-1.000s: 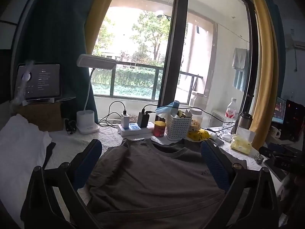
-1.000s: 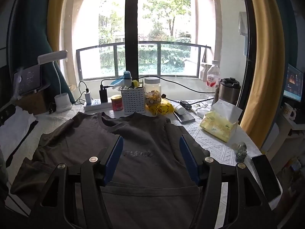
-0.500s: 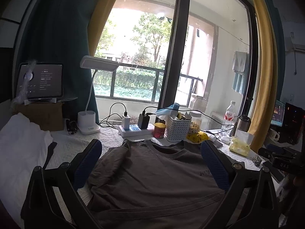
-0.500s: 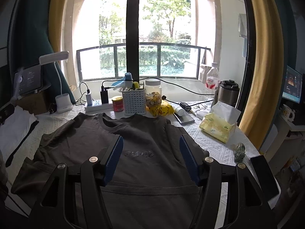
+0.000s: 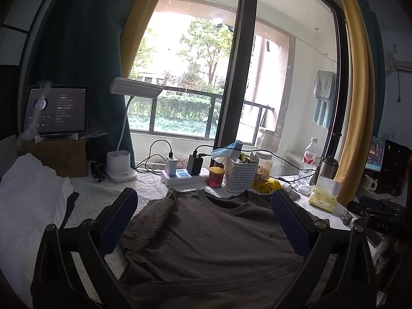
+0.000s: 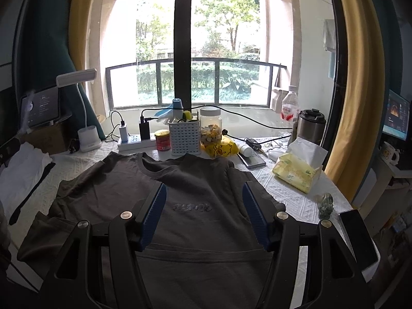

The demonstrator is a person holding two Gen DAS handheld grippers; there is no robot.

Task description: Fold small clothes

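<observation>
A dark grey T-shirt [image 6: 195,190] lies spread face up on the white-clothed table, collar toward the window, its lower part folded up over the chest. It also shows in the left wrist view [image 5: 206,234]. My left gripper [image 5: 203,203] is open and empty above the shirt's left part. My right gripper [image 6: 204,193] is open and empty above the chest print. Neither touches the cloth.
White folded clothes [image 5: 28,195] lie at the left. Along the window side stand a desk lamp [image 5: 121,164], power strip [image 6: 136,141], red can [image 6: 162,140], white basket [image 6: 185,136], jar [image 6: 210,128], tissue pack [image 6: 298,167] and thermos [image 6: 310,126]. A phone [image 6: 358,239] lies at the right edge.
Both grippers have risen and tilted up slightly, so the table items sit lower in view. The shirt has not moved. Both stay open.
</observation>
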